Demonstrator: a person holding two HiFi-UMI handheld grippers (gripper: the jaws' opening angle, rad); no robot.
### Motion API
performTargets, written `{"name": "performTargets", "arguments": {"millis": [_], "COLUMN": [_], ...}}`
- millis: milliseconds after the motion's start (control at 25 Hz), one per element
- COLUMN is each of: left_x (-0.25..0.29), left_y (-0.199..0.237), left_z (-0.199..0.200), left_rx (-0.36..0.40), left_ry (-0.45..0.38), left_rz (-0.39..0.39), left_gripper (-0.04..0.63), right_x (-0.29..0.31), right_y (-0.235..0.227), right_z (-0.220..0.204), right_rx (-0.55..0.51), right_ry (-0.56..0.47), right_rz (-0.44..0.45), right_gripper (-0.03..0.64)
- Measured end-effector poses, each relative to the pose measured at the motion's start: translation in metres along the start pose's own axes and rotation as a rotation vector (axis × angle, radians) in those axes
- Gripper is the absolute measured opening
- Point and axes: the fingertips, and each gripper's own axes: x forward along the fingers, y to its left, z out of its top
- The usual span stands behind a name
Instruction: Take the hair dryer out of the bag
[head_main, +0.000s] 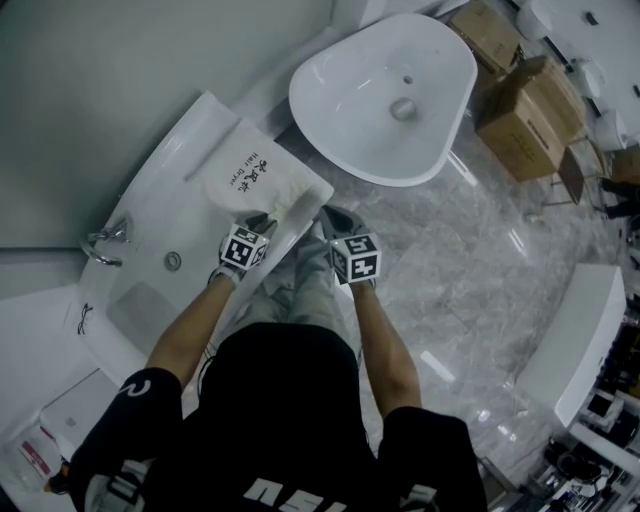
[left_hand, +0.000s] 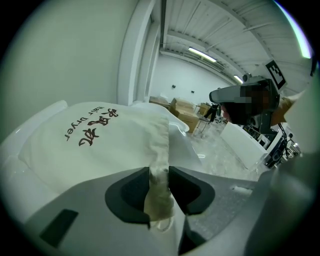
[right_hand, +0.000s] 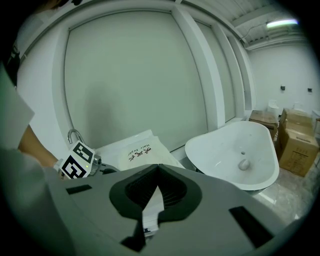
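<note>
On the ledge: the white cloth bag (head_main: 245, 175) lies on the rim of the white basin (head_main: 160, 190), against the wall, with its "Hair Dryer" print facing up.
Left claw (left_hand: 160, 175): clenched on the bag's near edge; a bunched strip of its cloth fills the gap between my jaws.
Right claw (right_hand: 157, 170): pinched fully together on a thin white strip (right_hand: 151, 207) (whether it belongs to the bag, I cannot tell).
Hair dryer: no view shows it; only the bag is in sight.
Oval tub (head_main: 385, 95): just beyond the bag, on the marble floor.
</note>
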Motion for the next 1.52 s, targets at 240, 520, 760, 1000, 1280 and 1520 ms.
{"name": "performTargets", "arguments": {"millis": [240,520,760,1000,1280,1520], "left_x": [-0.004,-0.029,-0.054,-0.071,-0.080,-0.083], "left_y": [0.000,-0.002,-0.001,0.005,0.014,0.018], "left_z": [0.002,0.026,0.058,0.090,0.113,0.111], "left_rx": [0.006,-0.061,-0.112,-0.146,-0.174,-0.186], "left_ry": [0.002,-0.085,-0.190,-0.269,-0.314,-0.327], "left_rz": [0.013,-0.031,-0.041,-0.034,-0.037,-0.035], "left_gripper": [0.063,0.032,0.029,0.029,0.029,0.029], "right_x": [-0.003,0.000,0.010,0.022,0.047,0.075], "right_y": [-0.002,-0.004,0.006,0.020,0.031,0.043], "right_z": [-0.005,-0.006,-0.005,-0.002,-0.004,-0.009], "right_rx": [0.002,0.012,-0.005,-0.014,-0.063,-0.120], "right_ry": [0.005,-0.001,0.001,0.015,0.038,0.101], "right_rz": [-0.002,0.013,0.059,0.111,0.133,0.168], "right_gripper": [-0.005,-0.005,-0.005,-0.005,-0.005,0.032]}}
